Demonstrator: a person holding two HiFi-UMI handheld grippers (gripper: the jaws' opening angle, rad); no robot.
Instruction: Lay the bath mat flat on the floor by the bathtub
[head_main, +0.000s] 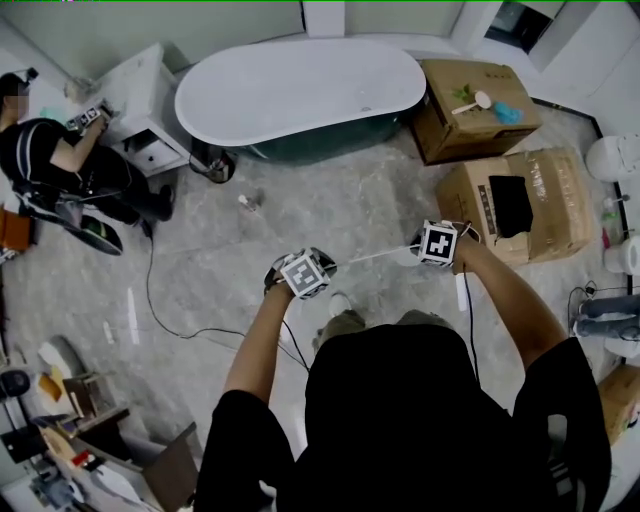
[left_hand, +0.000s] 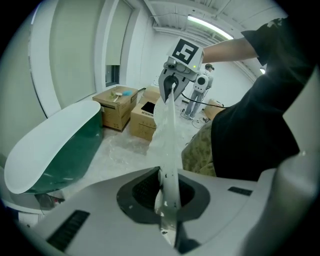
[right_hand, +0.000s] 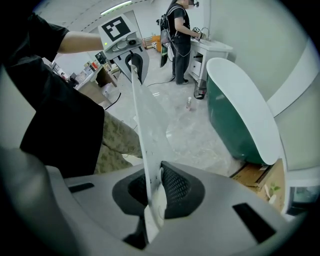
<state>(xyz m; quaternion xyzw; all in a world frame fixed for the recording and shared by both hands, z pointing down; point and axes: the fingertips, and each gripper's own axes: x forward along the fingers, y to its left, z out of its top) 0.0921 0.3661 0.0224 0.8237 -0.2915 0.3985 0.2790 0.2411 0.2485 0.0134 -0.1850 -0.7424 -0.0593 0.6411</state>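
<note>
With left gripper (left_hand: 167, 200) and right gripper (right_hand: 152, 197) clamped on just the edge of the thin translucent plastic bath mat (left_hand: 165, 130), it may slip and crumple.

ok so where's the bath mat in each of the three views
Head view: bath mat, thin pale line at centre, seen edge-on.
Left gripper view: bath mat, centre, running up from the bottom.
Right gripper view: bath mat, just left of centre, running upward.
Shared landmark: bathtub: top, left, right respectively.
</note>
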